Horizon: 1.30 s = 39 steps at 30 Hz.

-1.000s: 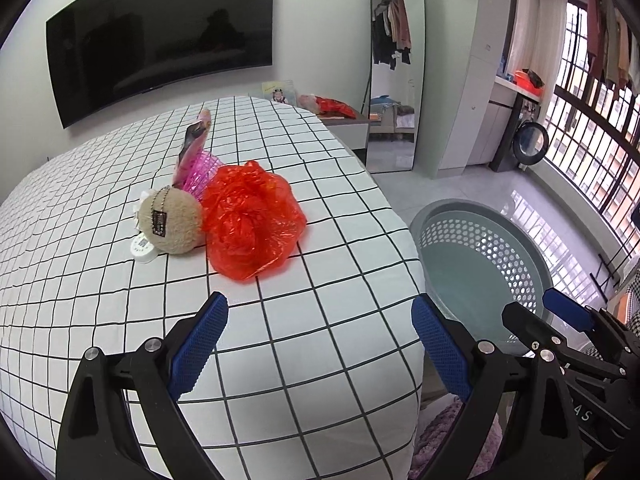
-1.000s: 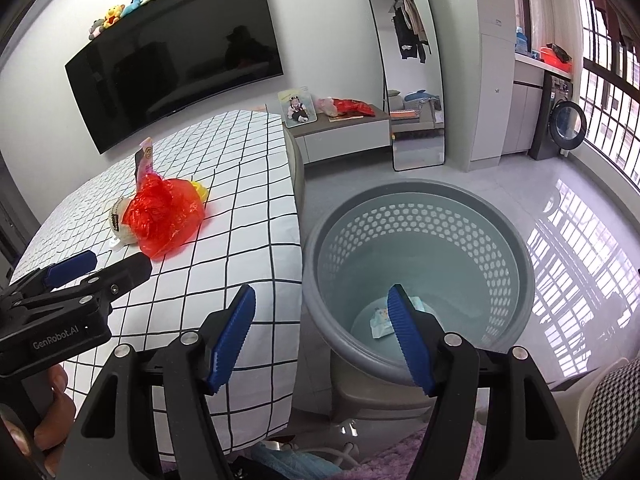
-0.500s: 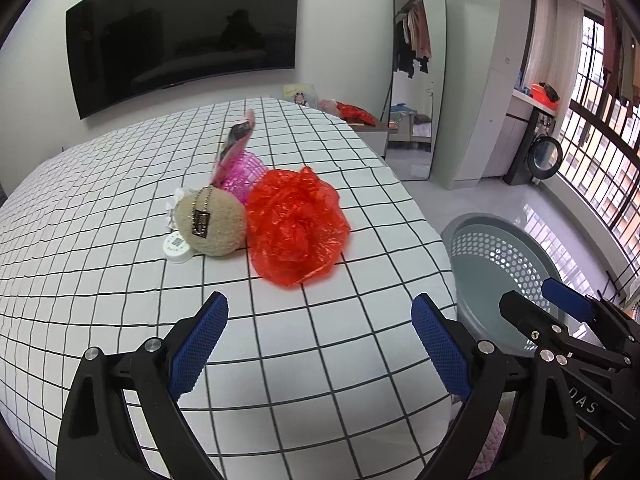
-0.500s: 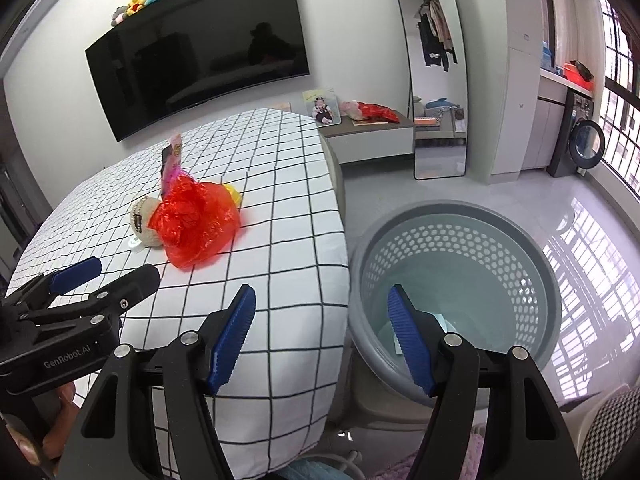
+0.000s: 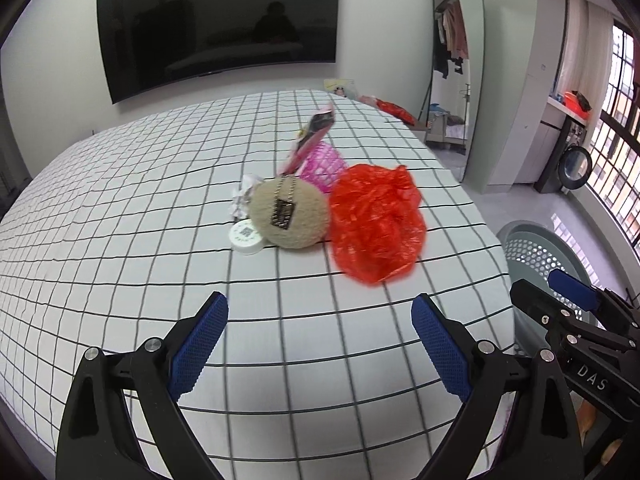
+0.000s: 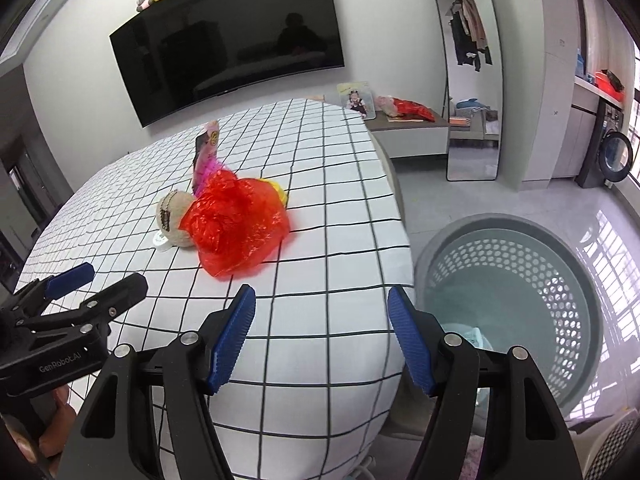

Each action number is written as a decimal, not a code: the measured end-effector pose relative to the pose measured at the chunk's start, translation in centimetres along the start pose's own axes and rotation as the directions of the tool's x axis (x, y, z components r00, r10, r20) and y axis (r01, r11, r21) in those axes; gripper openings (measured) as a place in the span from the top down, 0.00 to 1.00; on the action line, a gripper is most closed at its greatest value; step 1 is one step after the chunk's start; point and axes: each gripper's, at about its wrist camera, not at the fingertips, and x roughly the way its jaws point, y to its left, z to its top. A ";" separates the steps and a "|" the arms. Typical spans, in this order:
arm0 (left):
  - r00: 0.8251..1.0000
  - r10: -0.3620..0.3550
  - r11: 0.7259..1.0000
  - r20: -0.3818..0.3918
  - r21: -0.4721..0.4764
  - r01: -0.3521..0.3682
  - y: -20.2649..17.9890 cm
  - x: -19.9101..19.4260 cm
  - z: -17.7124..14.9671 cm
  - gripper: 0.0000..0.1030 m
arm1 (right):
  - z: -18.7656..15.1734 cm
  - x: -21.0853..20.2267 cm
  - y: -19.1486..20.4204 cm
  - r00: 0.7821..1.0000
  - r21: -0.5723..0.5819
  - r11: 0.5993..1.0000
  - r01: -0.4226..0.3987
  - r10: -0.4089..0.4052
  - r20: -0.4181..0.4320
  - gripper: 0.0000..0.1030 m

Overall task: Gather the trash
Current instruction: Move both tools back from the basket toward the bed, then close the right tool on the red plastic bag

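While we held both the left gripper (image 5: 320,332) and right gripper (image 6: 322,326) wide open and empty, the red plastic bag (image 5: 376,222) lay far ahead on the bed (image 5: 140,208).

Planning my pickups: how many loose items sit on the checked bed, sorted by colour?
Red: 1, plastic bag
Pink: 2, mesh basket, upright packet
Beige: 1, plush ball
White: 2, cap, crumpled paper
Yellow: 1, scrap
Total: 7
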 end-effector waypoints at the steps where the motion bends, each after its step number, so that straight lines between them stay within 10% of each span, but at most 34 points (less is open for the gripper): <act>1: 1.000 0.006 1.000 -0.003 -0.008 -0.007 0.5 0.0 -0.1 0.11 | 0.0 0.4 0.3 1.000 -0.009 1.000 -0.005 0.005 -0.010 0.36; 26: 0.993 0.117 0.990 -0.013 -0.083 -0.118 6.2 1.6 1.1 0.11 | 6.2 5.0 6.4 0.994 -0.115 0.988 -0.107 0.106 -0.018 0.36; 39: 0.992 0.117 0.986 -0.042 -0.111 -0.121 7.6 3.1 1.4 0.11 | 7.8 10.5 8.7 0.996 -0.139 0.990 -0.039 0.026 -0.088 0.34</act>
